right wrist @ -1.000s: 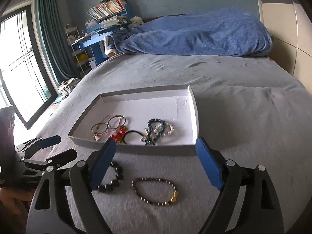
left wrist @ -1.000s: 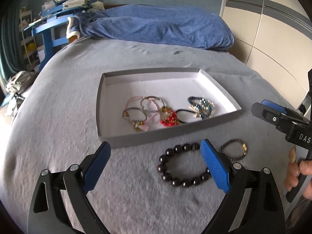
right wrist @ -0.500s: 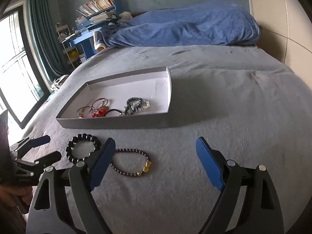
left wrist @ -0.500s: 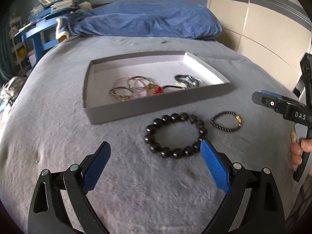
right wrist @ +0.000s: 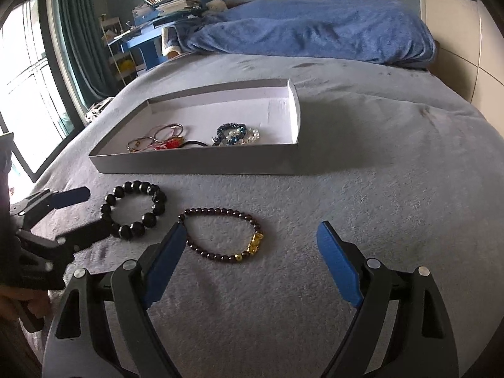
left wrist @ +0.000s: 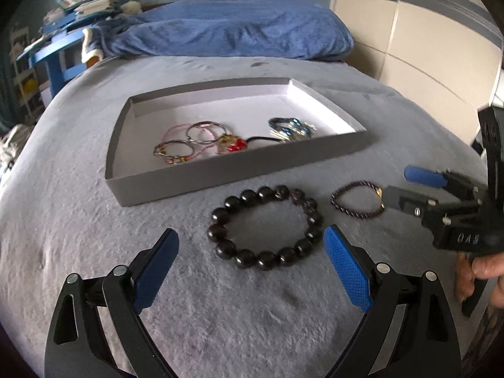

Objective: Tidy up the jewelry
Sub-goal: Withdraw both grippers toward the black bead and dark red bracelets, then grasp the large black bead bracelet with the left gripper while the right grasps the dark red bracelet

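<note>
The grey plush bedspread point(right wrist: 393, 208) is seen to fill both views, and on it is placed the shallow grey cardboard tray with white floor point(left wrist: 220, 170). Compared with one second ago, the tray is now seen farther from both cameras, so both tools have been drawn back and lowered toward the near edge of the bed. This is judged to mean that the sorting inside the tray is left for now and attention is turned to the two pieces not yet put away.

Inside the tray a cluster of thin metal and pink bangles point(left wrist: 189, 145), a small red charm piece point(left wrist: 234, 145) and a blue and white beaded bracelet point(right wrist: 236, 134) are kept. How these pieces are tangled cannot be told well, because they are small in the view.

Outside the tray, just in front of its near wall, the large bracelet of black round beads point(left wrist: 266, 225) is lying flat, between the tips of the left gripper point(left wrist: 250, 267), whose jaws are spread wide with nothing held. Beside it, the thin bracelet of dark purple beads with gold clasp point(right wrist: 220, 236) is lying, partly between the tips of the right gripper point(right wrist: 250, 261), which is also spread wide and empty.

It is judged that each bracelet is being lined up for a pick, and that both must then be carried into the tray.
</note>
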